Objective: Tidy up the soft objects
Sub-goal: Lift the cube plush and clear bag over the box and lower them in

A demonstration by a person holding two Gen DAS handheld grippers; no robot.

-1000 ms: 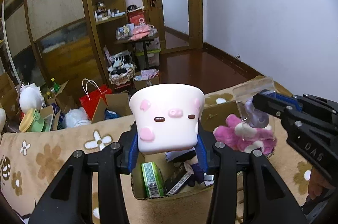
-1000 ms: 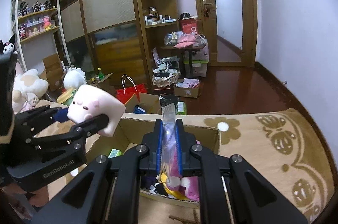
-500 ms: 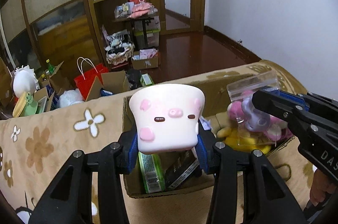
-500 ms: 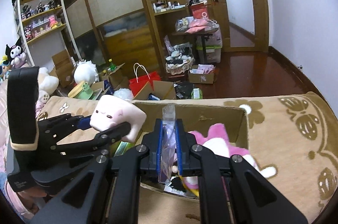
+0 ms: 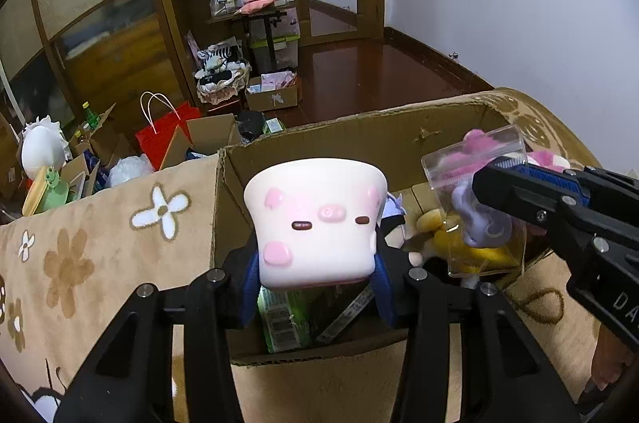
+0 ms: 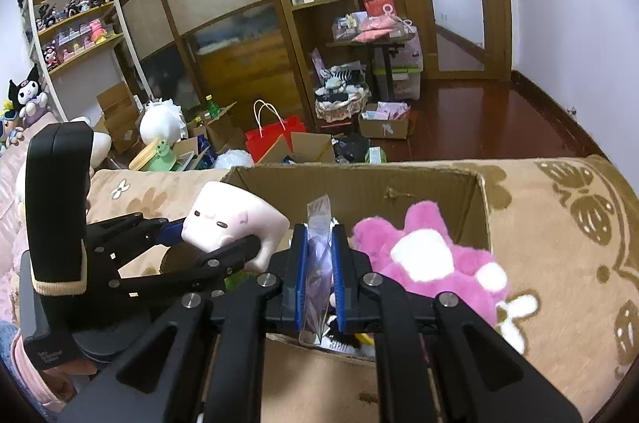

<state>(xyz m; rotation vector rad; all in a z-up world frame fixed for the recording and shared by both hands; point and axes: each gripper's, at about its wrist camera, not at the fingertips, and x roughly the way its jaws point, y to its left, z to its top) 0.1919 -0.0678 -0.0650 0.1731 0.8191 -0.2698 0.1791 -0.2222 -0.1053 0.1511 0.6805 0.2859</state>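
My left gripper (image 5: 315, 287) is shut on a white squishy pig-face toy (image 5: 315, 223) and holds it above the near-left part of an open cardboard box (image 5: 359, 139). The toy also shows in the right wrist view (image 6: 233, 223). My right gripper (image 6: 318, 275) is shut on a clear plastic bag with a purple toy inside (image 6: 317, 263), held over the box (image 6: 359, 183). The bag shows in the left wrist view (image 5: 475, 203) at the right. A pink and white plush (image 6: 431, 259) lies in the box's right side.
The box sits on a tan flower-patterned cover (image 5: 100, 255). Inside are a green packet (image 5: 279, 319), a yellow plush (image 5: 459, 247) and other items. Beyond the edge are a red bag (image 5: 167, 131), boxes, shelves (image 6: 76, 23) and wooden cabinets.
Both grippers have moved forward and lower over the box with their loads. The box now looks nearer and its inside shows more.
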